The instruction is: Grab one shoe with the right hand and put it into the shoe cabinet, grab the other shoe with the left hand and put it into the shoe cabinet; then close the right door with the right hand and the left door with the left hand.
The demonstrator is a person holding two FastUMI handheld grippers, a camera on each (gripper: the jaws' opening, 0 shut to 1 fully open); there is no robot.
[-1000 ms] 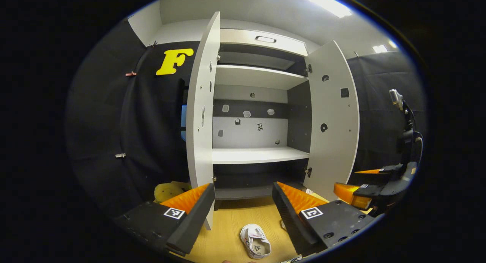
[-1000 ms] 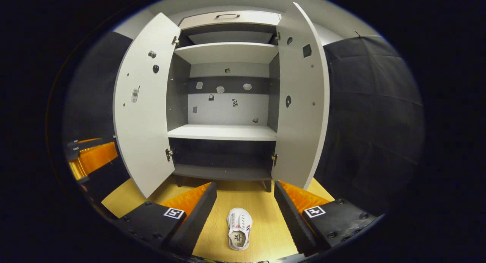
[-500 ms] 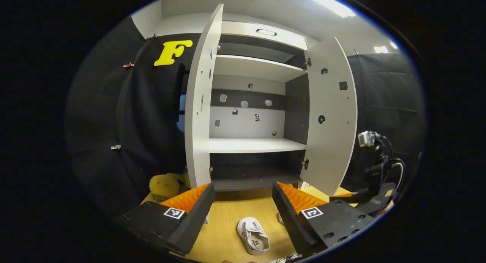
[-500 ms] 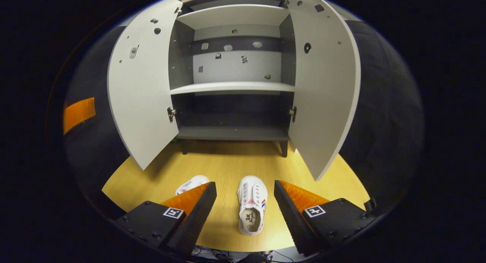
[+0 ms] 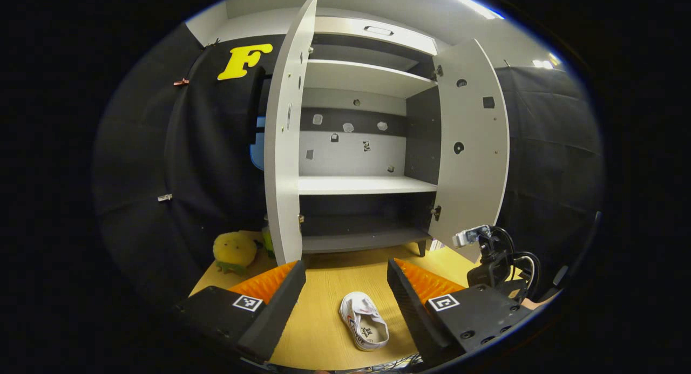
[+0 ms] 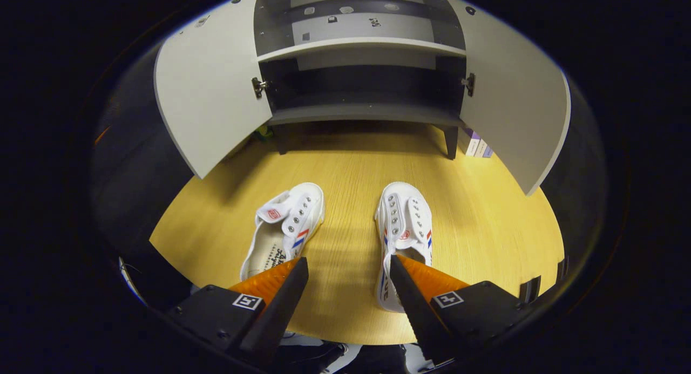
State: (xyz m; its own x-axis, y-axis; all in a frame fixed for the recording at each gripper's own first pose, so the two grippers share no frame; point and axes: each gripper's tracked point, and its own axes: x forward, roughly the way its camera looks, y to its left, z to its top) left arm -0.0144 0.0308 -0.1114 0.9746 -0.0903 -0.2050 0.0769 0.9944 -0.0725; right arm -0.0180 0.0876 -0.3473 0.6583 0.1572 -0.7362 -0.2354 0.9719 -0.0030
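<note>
Two white shoes with red and blue stripes lie on the wooden surface [image 6: 486,217] in front of the shoe cabinet [image 6: 361,112]. In the right gripper view my right gripper [image 6: 348,269] hovers open above them. The left shoe [image 6: 286,225] lies just beyond its left finger and the right shoe [image 6: 405,223] has its heel under the right finger. In the left gripper view my left gripper [image 5: 345,285] is open, with one shoe [image 5: 363,321] on the surface between its fingers. Both cabinet doors, left [image 5: 283,147] and right [image 5: 475,147], stand wide open.
A yellow plush toy [image 5: 233,250] sits left of the cabinet. Purple boxes [image 6: 475,146] stand by the cabinet's right leg. The right gripper's body and cable [image 5: 491,258] show low beside the right door. The cabinet shelves [image 5: 367,185] are bare.
The right gripper has dropped and tilted down towards the surface, bringing both shoes into its view. In the left gripper view it has sunk lower at the right. The left gripper tilted slightly.
</note>
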